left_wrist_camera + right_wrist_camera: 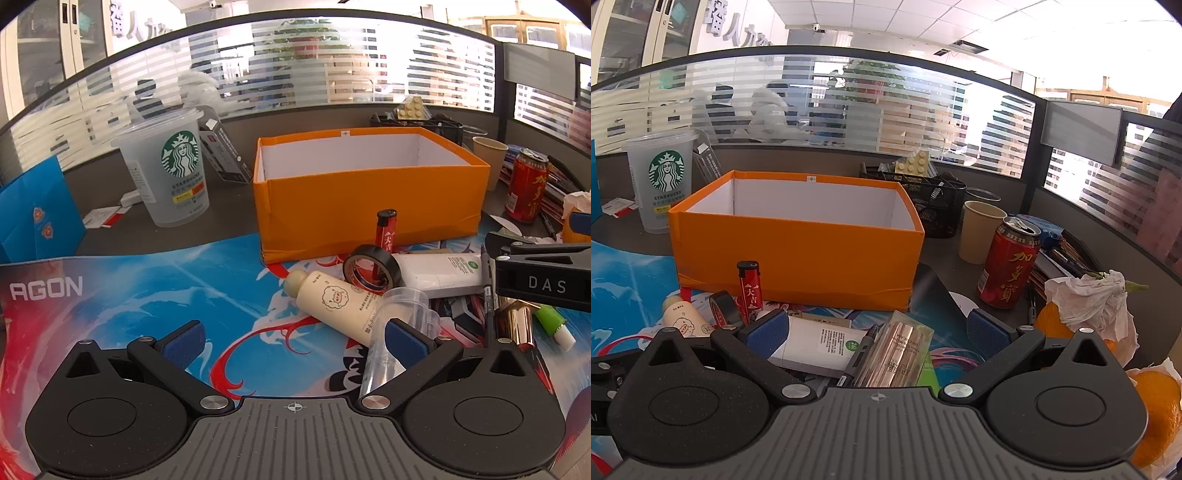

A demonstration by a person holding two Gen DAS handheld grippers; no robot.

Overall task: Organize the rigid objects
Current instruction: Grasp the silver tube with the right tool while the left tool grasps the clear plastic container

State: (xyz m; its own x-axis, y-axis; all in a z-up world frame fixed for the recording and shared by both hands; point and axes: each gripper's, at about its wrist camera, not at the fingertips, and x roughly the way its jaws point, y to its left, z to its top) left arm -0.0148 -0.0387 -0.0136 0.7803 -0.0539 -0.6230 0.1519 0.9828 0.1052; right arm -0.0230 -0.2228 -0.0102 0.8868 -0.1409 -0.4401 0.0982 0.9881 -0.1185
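An open orange box (369, 199) (798, 254) stands on the desk, its white inside bare as far as I can see. In front of it lies a pile: a cream bottle (332, 302) (683, 321), a black tape roll (373, 269) (722, 304), a red lighter (386, 229) (750, 291), a white bottle (439, 273) (820, 343), a rose-gold tube (897, 350) (517, 321), a pen (487, 295) and a clear plastic tube (399, 332). My left gripper (293, 343) is open above the mat, left of the pile. My right gripper (877, 332) is open over the white bottle and the rose-gold tube.
A Starbucks cup (166, 170) (661, 181) stands left of the box. A red can (526, 188) (1008, 262), a paper cup (980, 232), a black mesh organizer (923, 199), oranges (1156, 410) and crumpled tissue (1093, 299) crowd the right side. A blue folder (33, 218) leans at far left.
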